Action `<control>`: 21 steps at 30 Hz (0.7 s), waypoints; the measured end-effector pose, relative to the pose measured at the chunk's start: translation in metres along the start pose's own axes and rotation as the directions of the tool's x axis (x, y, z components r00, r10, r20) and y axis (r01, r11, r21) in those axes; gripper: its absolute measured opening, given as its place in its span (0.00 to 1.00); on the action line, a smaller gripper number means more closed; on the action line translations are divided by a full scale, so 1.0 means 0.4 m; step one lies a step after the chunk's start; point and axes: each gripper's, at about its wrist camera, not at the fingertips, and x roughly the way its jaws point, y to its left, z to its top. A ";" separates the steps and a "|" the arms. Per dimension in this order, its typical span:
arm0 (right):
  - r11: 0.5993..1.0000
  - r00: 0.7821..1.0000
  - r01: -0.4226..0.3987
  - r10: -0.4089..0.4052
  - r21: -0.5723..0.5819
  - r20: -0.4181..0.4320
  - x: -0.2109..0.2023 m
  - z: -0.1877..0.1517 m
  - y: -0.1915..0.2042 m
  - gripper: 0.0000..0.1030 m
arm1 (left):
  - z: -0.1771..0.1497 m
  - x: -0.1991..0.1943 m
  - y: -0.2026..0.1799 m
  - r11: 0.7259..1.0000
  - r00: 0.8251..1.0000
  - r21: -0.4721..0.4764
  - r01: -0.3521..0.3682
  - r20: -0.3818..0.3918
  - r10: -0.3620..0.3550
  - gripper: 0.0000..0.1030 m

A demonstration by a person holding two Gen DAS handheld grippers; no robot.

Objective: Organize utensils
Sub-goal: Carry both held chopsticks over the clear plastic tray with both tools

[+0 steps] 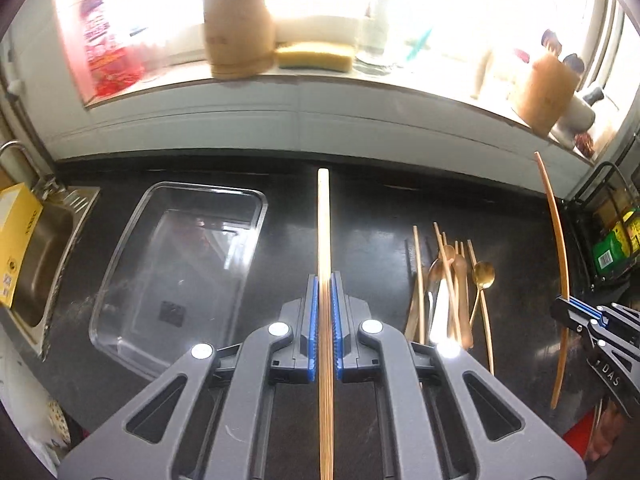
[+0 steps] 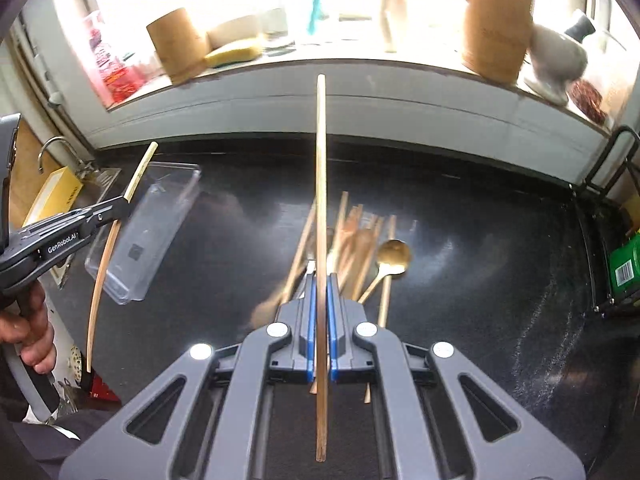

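My left gripper [image 1: 325,280] is shut on a wooden chopstick [image 1: 323,220] that points away from me, held above the black counter. My right gripper [image 2: 320,280] is shut on a second chopstick [image 2: 321,160], also lifted. Each gripper shows in the other's view: the right gripper [image 1: 560,305] with its chopstick [image 1: 558,240] at the far right, the left gripper [image 2: 124,202] with its chopstick [image 2: 102,264] at the left. A pile of chopsticks and spoons [image 1: 448,292] lies on the counter, with a gold spoon [image 2: 394,256] at its right side. The clear plastic tray [image 1: 120,248] lies empty to the left.
A steel sink [image 1: 48,240] with a yellow box [image 1: 16,240] lies at the far left. On the window sill stand two wooden holders [image 1: 236,28] [image 2: 496,24], a yellow sponge [image 1: 316,56] and bottles. A black wire rack [image 2: 616,240] with a green packet stands at the right.
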 end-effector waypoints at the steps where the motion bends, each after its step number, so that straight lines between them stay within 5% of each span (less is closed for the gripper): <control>1: 1.000 1.000 -0.007 0.007 -0.005 0.001 -0.004 0.001 0.022 0.06 | -0.004 -0.009 0.012 1.000 1.000 -0.004 -0.006 0.007 0.006 0.06; 21: 0.978 0.987 -0.159 0.156 -0.132 -0.037 0.121 0.095 0.493 0.06 | -0.038 -0.072 0.427 0.985 0.995 -0.143 -0.095 0.021 0.099 0.06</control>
